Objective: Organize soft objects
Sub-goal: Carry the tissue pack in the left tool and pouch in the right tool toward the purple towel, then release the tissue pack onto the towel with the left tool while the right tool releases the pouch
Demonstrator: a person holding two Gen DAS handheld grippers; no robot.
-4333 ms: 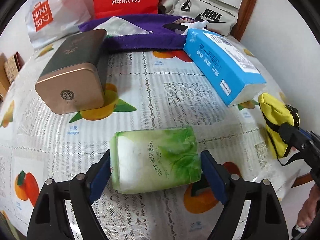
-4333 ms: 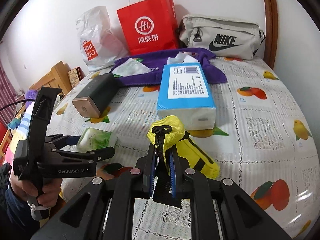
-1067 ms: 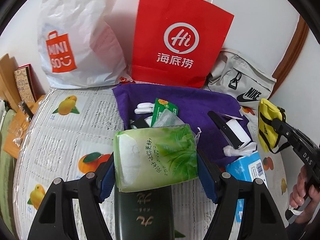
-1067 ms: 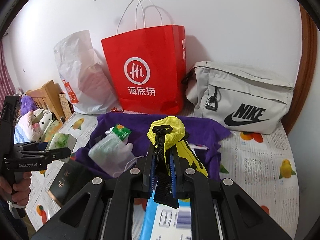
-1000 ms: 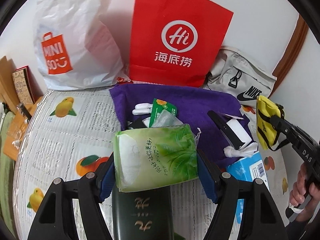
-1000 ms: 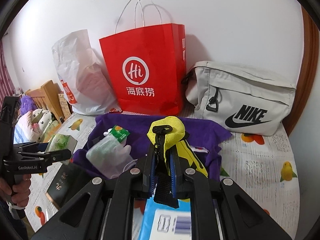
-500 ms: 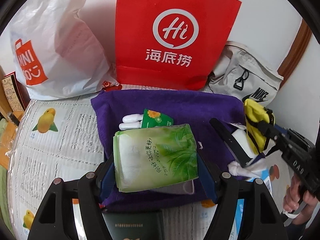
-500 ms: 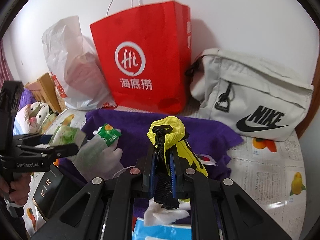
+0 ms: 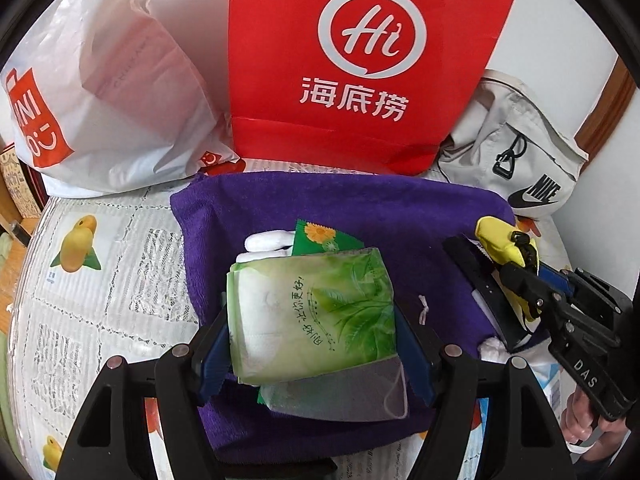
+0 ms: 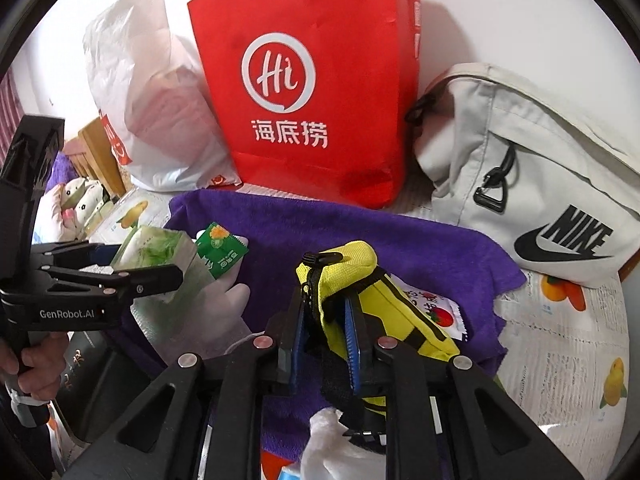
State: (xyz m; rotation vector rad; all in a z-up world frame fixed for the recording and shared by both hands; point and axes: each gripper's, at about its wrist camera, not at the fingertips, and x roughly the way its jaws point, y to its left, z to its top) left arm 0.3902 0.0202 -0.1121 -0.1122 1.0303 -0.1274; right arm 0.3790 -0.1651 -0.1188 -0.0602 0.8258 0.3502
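My left gripper [image 9: 312, 324] is shut on a green tissue pack [image 9: 312, 312] and holds it over the purple towel [image 9: 360, 208], above a green sachet [image 9: 320, 236] and a clear plastic bag [image 9: 340, 396]. My right gripper [image 10: 324, 320] is shut on a yellow pouch [image 10: 360, 280] over the right part of the towel [image 10: 420, 248]. The tissue pack [image 10: 154, 248] and the left gripper [image 10: 120, 276] show at the left of the right wrist view. The yellow pouch [image 9: 500, 240] shows at the right of the left wrist view.
A red paper bag [image 9: 360, 64], a white Miniso bag [image 9: 100, 92] and a grey Nike bag [image 9: 520, 160] stand behind the towel by the wall. A strawberry sachet [image 10: 436, 304] lies on the towel. A dark tin [image 10: 92, 364] and a blue tissue box [image 9: 556, 384] lie nearer.
Both grippers have moved forward toward the towel and the bags, each still holding its object. The tissue pack and the pouch now hang over the towel.
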